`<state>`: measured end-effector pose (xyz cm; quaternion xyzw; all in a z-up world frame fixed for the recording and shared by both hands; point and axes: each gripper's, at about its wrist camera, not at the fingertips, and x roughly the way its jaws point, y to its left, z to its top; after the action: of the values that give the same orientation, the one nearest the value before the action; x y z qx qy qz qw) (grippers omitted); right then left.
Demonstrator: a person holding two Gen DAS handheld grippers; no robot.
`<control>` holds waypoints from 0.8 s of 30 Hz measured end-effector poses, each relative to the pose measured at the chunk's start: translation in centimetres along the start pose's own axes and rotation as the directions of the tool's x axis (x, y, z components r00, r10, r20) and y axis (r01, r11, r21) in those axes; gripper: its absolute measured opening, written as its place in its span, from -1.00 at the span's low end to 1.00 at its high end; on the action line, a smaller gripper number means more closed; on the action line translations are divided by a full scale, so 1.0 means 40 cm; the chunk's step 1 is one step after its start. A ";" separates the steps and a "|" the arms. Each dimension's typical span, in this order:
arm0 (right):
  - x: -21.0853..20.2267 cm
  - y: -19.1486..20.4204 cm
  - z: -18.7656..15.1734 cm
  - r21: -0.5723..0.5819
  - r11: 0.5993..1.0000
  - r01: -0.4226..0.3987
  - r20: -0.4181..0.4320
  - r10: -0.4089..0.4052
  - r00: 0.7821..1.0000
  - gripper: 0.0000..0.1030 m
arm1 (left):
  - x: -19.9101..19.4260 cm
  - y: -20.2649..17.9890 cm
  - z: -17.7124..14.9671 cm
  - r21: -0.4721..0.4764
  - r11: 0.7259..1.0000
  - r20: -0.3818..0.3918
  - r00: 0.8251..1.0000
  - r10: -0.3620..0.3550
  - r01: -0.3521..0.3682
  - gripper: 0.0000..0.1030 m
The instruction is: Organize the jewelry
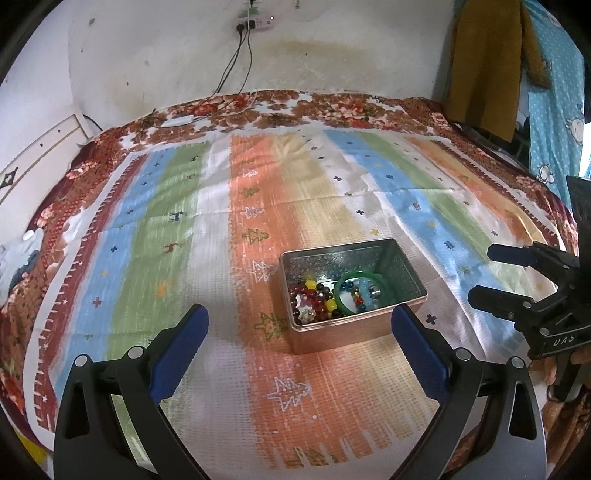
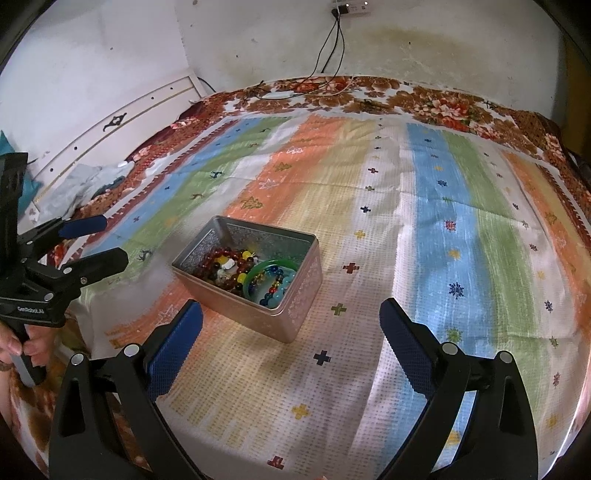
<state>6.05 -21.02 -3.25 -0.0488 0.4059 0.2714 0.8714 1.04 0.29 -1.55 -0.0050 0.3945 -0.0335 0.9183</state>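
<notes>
A rectangular metal tin stands open on the striped cloth. Inside lie a green bangle, dark red and yellow bead bracelets and a blue bead bracelet. My left gripper is open, just short of the tin, nothing between its blue pads. My right gripper is also open and empty, with the tin ahead and slightly left. Each gripper shows in the other's view: the right gripper beside the tin's right, the left gripper off its left.
The striped cloth covers a bed with a floral blanket. A wall with a power strip and hanging cables is behind. A white headboard and crumpled cloth are at left. A person's hand holds the left handle.
</notes>
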 end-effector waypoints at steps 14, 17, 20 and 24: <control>-0.002 0.006 -0.003 -0.016 1.000 -0.004 0.013 0.004 1.000 0.89 | 0.001 -0.001 0.000 0.006 1.000 -0.001 1.000 -0.001 0.001 0.89; -0.003 0.006 -0.003 -0.017 1.000 -0.004 0.012 0.004 1.000 0.89 | 0.002 -0.007 -0.001 0.010 1.000 0.000 1.000 -0.005 0.005 0.89; -0.002 0.007 -0.003 -0.017 1.000 -0.005 0.009 0.005 1.000 0.89 | 0.001 -0.007 -0.001 0.008 1.000 0.001 1.000 -0.005 0.005 0.89; 0.000 0.008 -0.003 -0.022 1.000 -0.009 0.009 0.009 1.000 0.89 | 0.001 -0.011 -0.002 0.010 1.000 0.002 1.000 -0.007 0.007 0.89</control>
<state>5.81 -20.77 -3.26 -0.0552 0.3992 0.2799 0.8714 0.99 -0.15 -1.60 -0.0020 0.3932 -0.0389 0.9186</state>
